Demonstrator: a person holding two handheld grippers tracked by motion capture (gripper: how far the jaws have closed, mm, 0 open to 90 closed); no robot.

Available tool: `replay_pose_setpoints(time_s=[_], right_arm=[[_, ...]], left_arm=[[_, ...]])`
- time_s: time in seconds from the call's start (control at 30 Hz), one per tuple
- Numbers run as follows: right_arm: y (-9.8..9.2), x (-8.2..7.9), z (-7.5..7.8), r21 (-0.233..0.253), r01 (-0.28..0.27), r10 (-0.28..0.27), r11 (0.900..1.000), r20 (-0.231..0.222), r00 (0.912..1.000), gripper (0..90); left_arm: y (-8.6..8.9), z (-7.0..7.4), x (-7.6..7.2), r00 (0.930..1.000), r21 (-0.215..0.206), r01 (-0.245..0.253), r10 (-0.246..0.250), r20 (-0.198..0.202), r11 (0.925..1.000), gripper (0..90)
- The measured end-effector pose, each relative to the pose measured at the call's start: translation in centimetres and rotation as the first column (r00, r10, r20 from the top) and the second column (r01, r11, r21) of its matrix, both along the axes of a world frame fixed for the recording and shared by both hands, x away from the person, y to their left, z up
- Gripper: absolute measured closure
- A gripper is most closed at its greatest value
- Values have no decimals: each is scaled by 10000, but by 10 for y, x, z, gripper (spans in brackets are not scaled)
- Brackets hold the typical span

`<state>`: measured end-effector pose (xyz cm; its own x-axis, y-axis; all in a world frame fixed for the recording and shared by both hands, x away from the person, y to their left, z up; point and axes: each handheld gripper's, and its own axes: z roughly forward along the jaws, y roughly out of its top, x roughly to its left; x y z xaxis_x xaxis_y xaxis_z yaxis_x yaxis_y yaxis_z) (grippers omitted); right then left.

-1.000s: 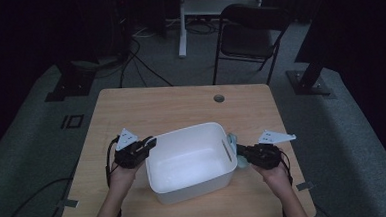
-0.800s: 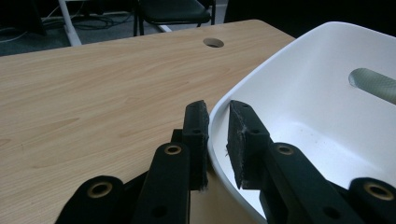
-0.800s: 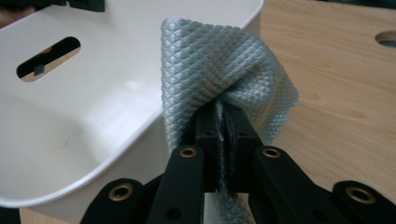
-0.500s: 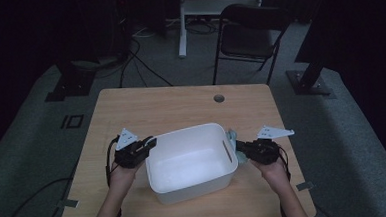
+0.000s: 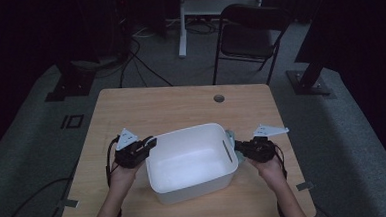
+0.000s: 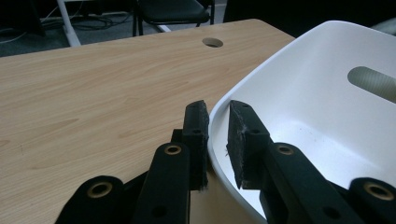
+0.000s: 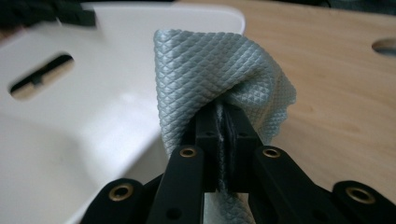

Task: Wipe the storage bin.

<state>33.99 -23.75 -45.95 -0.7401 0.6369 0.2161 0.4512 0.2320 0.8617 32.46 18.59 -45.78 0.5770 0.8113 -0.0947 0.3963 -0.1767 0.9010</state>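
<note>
Dim room, dark floor; wooden table (image 5: 181, 106) with a round cable hole (image 5: 219, 98) near its far edge. White plastic tub (image 5: 191, 161) sits on the near half of the table, between my two hands. My left gripper (image 5: 150, 141) is at the tub's left rim: in the left gripper view its jaws stand a little apart, one outside the wall and one inside, straddling the rim (image 6: 219, 116) without clamping it. My right gripper (image 5: 237, 147) is just beside the tub's right wall, by the handle slot (image 5: 227, 151). Its jaws are pressed together on a fold of grey-blue textured cloth (image 7: 219, 79), which bunches above the fingertips, outside the tub, against its right rim. Black folding chair (image 5: 250, 35) stands beyond the table.
</note>
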Motion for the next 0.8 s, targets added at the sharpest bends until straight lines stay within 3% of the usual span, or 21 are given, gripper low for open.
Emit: replay_pose_setpoints(time_s=[0.13, 0.4, 0.47, 0.63, 0.8], right_arm=[[0, 4, 8, 106, 25, -27, 9999, 177, 9998, 861], [4, 11, -4, 81, 71, -70, 9999, -139, 9999, 861], [5, 11, -2, -98, 96, -97, 9999, -101, 9999, 861], [3, 14, 8, 176, 102, -104, 9998, 69, 9999, 861], [7, 17, 1, 62, 142, -142, 9999, -98, 9999, 862]], left_arm=[[-1, 0, 0, 10000, -10, 1, -1, -13, 10000, 783], [-1, 0, 0, 10000, 10, -62, 62, 5, 10000, 783], [-1, 0, 0, 10000, 17, -43, 43, 4, 10000, 783], [-1, 0, 0, 10000, 42, -27, 27, 5, 10000, 783], [-2, 0, 0, 9999, 56, -107, 107, 0, 9999, 783]])
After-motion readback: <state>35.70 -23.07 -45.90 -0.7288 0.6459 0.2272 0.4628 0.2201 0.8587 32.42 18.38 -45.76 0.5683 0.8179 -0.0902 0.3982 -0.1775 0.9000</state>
